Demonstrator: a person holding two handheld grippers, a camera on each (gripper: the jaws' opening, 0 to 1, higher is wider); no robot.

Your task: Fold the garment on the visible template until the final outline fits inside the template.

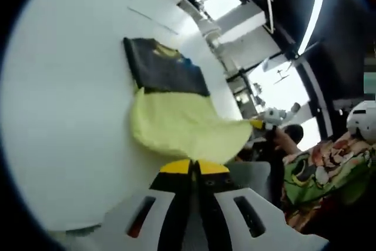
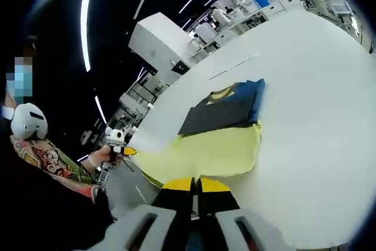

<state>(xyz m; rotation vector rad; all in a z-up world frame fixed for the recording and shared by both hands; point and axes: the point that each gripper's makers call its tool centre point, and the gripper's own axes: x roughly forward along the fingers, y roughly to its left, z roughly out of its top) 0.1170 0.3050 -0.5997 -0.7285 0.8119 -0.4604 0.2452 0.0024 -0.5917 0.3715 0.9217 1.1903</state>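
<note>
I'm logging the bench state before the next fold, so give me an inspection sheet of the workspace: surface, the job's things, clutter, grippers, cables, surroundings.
Surface: white table, bare around the cloth.
Job's things: yellow garment lies partly over a dark template with a blue edge; its near hem sits at both grippers' jaw tips, and it spills past the template's edge.
Clutter: nothing seen on the table.
Grippers: left gripper and right gripper both have jaws together at the yellow hem; whether they pinch it cannot be told.
Cables: nothing seen.
Surroundings: a person's patterned sleeve, ceiling light strips, benches behind.
</note>
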